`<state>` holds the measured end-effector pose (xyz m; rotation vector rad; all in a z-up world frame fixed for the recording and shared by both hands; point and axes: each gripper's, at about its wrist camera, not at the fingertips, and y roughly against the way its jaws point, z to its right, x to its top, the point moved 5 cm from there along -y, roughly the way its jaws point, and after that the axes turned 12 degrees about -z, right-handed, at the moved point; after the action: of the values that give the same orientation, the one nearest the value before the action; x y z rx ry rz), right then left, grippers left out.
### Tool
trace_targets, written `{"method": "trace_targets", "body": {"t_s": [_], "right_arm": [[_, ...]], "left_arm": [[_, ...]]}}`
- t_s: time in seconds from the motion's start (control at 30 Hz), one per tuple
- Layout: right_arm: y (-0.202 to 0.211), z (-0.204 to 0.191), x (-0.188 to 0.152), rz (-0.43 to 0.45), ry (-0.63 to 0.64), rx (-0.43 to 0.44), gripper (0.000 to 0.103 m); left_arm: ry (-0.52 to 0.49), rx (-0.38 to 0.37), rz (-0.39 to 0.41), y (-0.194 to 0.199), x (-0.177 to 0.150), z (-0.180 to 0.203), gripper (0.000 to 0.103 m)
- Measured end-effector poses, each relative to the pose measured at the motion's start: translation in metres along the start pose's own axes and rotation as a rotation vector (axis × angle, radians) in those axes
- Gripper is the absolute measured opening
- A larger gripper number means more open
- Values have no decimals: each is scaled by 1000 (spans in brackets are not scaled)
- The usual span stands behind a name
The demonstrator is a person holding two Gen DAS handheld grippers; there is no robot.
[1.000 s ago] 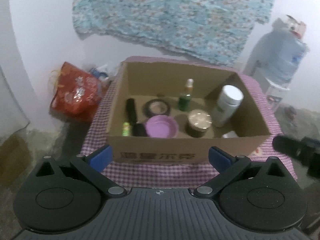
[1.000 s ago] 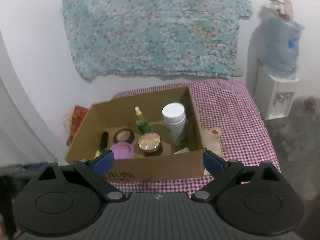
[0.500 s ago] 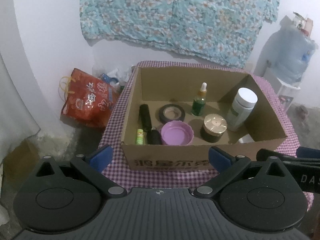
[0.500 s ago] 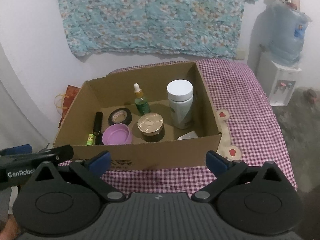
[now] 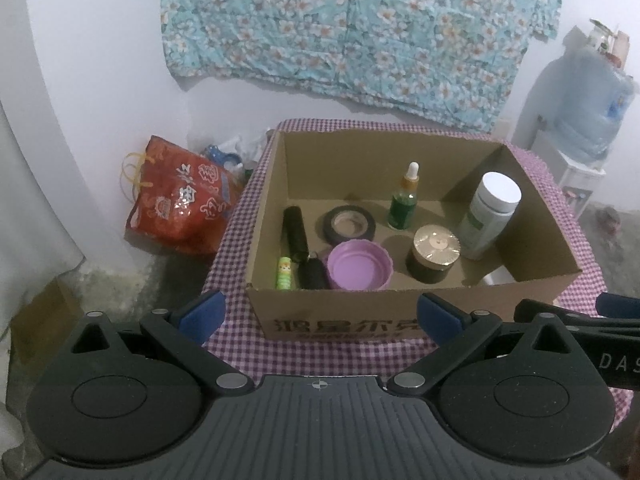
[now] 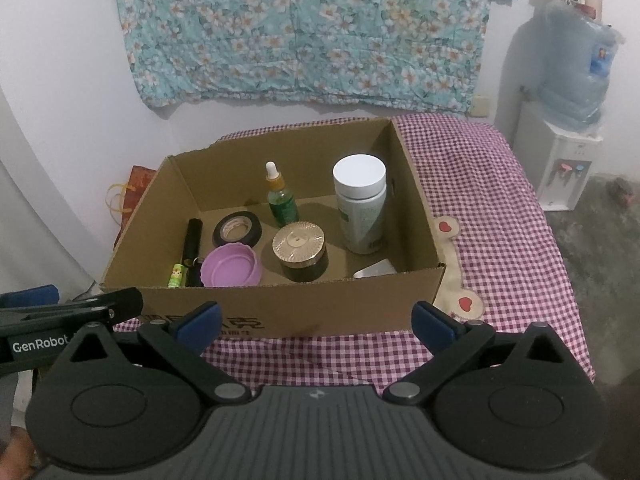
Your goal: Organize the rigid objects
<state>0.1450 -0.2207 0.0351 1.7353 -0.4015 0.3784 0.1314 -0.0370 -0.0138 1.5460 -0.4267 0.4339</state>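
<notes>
An open cardboard box (image 5: 400, 312) (image 6: 280, 312) sits on a purple checked cloth. Inside stand a white-capped bottle (image 5: 490, 216) (image 6: 362, 208), a green dropper bottle (image 5: 405, 200) (image 6: 282, 200) and a dark jar with a gold lid (image 5: 432, 254) (image 6: 300, 252). A purple lid (image 5: 358, 266) (image 6: 232, 266), a black tape roll (image 5: 350, 224) (image 6: 237, 230), a black tube (image 5: 295, 234) (image 6: 192, 240) and a small green stick (image 5: 284, 274) (image 6: 176, 276) lie beside them. My left gripper (image 5: 318, 314) and right gripper (image 6: 316, 320) both hover open and empty before the box's near wall.
A red printed bag (image 5: 180, 200) lies on the floor left of the table. A water dispenser (image 6: 560, 152) with a blue jug stands at the right. A floral cloth (image 6: 304, 28) hangs on the back wall. Bare checked cloth (image 6: 500, 220) lies right of the box.
Both views have drawn closer to the box and now look further down into it. Each gripper has come into the edge of the other's view. Objects in the box have not moved.
</notes>
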Motion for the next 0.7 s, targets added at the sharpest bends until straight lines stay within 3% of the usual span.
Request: {"method": "trace_targets", "body": {"t_s": [0.7], "right_arm": [[-2,2,5,1,4,-9,103]], "left_arm": [[-4,0,-4,-2,4,-3,102]]}}
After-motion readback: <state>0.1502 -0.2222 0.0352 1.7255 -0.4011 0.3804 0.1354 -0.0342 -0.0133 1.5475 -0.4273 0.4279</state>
